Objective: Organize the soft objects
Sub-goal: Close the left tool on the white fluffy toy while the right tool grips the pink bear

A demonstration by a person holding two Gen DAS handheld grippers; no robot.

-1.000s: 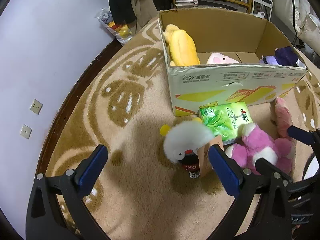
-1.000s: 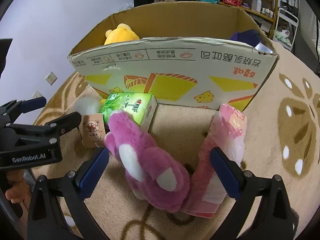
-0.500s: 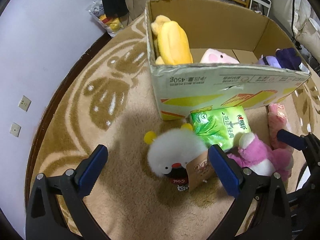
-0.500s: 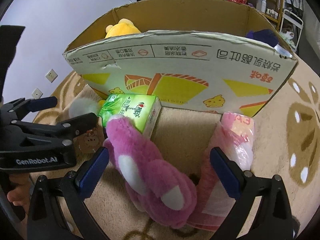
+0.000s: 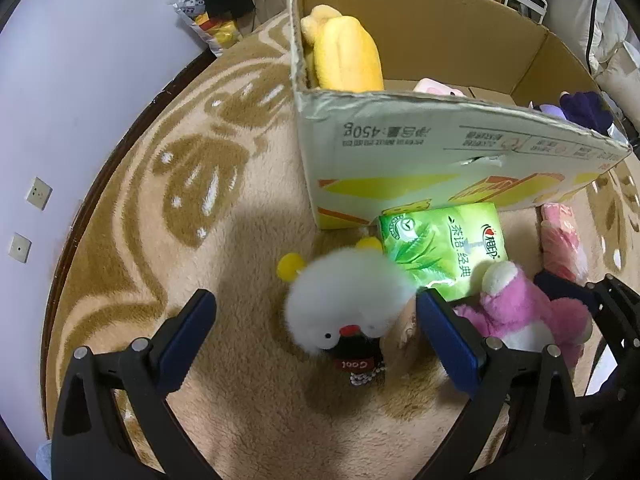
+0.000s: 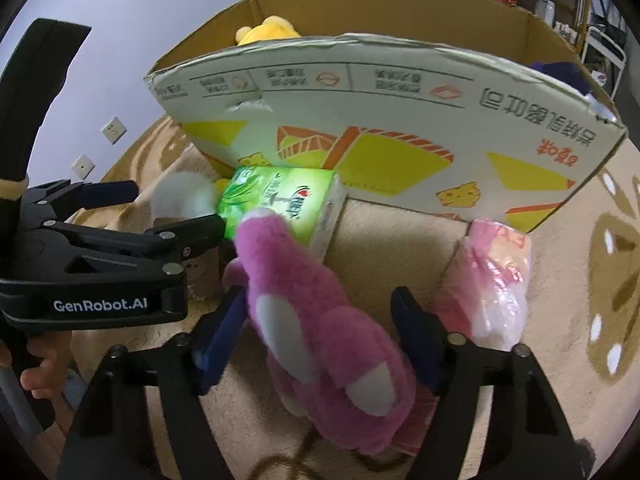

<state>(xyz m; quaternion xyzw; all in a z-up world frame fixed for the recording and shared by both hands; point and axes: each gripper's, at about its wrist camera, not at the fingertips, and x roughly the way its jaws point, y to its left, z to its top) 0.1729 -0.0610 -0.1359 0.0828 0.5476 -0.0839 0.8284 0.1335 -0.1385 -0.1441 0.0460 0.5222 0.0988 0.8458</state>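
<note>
A white fluffy plush (image 5: 348, 304) with yellow ears lies on the carpet between the fingers of my open left gripper (image 5: 312, 328), which straddles it without touching. A pink plush (image 6: 320, 328) lies between the fingers of my right gripper (image 6: 320, 320), whose jaws stand narrowed close around it. A green tissue pack (image 5: 444, 246) lies against the cardboard box (image 5: 440, 156); it also shows in the right wrist view (image 6: 280, 204). A pink wrapped pack (image 6: 492, 280) lies right of the pink plush.
The box (image 6: 380, 120) holds a yellow plush (image 5: 344, 60), a pale pink toy (image 5: 434, 88) and a purple plush (image 5: 584, 112). A small printed card box (image 5: 408, 324) stands by the white plush. A wall (image 5: 60, 80) borders the patterned carpet (image 5: 200, 184) on the left.
Both grippers moved forward and down toward the toys. The left now straddles the white plush. The right jaws have narrowed around the pink plush.
</note>
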